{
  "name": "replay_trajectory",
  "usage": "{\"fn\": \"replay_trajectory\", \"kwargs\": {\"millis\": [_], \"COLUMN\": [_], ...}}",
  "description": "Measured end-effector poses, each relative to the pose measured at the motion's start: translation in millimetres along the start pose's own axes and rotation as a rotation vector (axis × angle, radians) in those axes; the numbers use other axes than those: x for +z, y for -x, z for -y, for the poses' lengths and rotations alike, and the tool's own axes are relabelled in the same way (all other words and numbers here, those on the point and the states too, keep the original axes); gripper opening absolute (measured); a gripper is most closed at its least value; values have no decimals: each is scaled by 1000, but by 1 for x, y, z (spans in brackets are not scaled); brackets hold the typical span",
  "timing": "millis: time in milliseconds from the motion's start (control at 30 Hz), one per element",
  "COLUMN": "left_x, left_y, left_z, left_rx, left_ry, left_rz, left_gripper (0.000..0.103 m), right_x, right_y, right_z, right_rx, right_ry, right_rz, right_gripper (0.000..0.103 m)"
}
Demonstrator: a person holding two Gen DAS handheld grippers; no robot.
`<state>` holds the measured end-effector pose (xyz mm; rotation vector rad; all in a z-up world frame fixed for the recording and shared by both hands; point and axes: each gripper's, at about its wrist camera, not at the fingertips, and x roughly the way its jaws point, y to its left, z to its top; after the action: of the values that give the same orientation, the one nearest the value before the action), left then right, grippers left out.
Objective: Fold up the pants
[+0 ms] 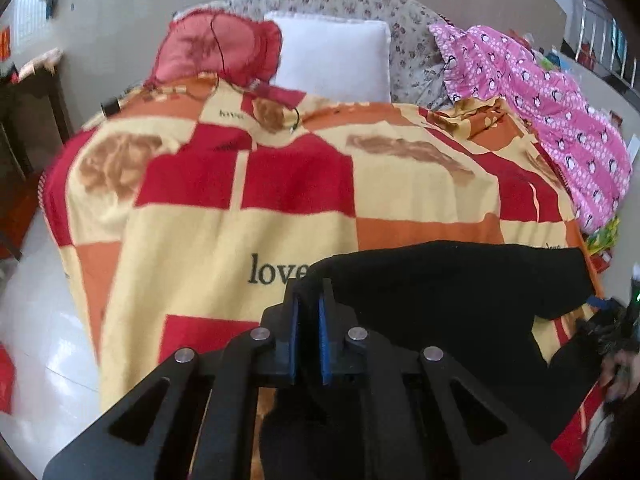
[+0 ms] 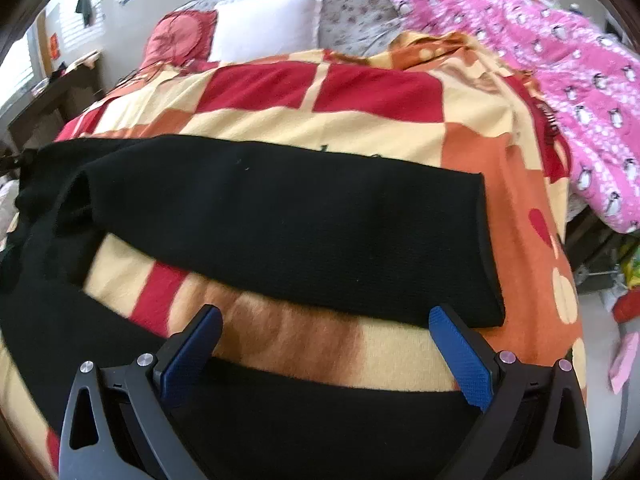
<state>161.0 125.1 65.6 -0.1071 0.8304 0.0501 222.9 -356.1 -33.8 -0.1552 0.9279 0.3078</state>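
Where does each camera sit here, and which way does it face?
Left wrist: on the left hand-held gripper, looking up the bed; jaws nearly shut on the black pants.
Right wrist: on the right hand-held gripper, jaws wide open above the pants.
Shared: pants, checked blanket, white pillow, pink penguin quilt.

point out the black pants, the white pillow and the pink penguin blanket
black pants (image 2: 280,216): right wrist view, middle of the far leg.
white pillow (image 1: 332,56): left wrist view, centre of its front face.
pink penguin blanket (image 2: 560,60): right wrist view, middle of the heaped fabric.
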Motion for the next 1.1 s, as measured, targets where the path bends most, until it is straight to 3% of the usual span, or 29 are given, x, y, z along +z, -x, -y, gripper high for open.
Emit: {"fn": "replay_trajectory", "kwargs": {"millis": [67,133,233,300,367,433,533,833,933,1033,1100], "left_x": [2,6,10,9,10,11,10,6,5,6,5], "left_y": [9,12,12,11,8,9,13,9,4,1,5], "left_z": [7,11,23,30,31,32,34,43,44,44,46], "left_rx": [35,62,123,142,144,140,136,138,136,145,133], "left_ry": [-34,-41,-73,-83,-57,-36,-36,-52,-46,-18,-17], "left_rz": [30,50,86,100,96,100,110,98,89,73,85], "left_gripper": [6,6,6,6,6,6,6,6,6,7,7], "right_x": [11,27,53,65,73,78,80,84,83,82,82], "right_y": [17,44,59,50,34,15,-3,-31,-36,-34,-24], "right_z": [16,41,82,106,117,120,120,128,126,124,124], "right_rx": [57,122,103,139,181,209,146,112,114,102,107], "right_ry": [-72,-169,-320,-406,-450,-457,-439,-422,-395,-362,-336], "right_rz": [0,63,87,50,6,-38,-76,-104,-112,-93,-48], "right_gripper": [99,101,101,91,66,50,45,35,26,7,6]}}
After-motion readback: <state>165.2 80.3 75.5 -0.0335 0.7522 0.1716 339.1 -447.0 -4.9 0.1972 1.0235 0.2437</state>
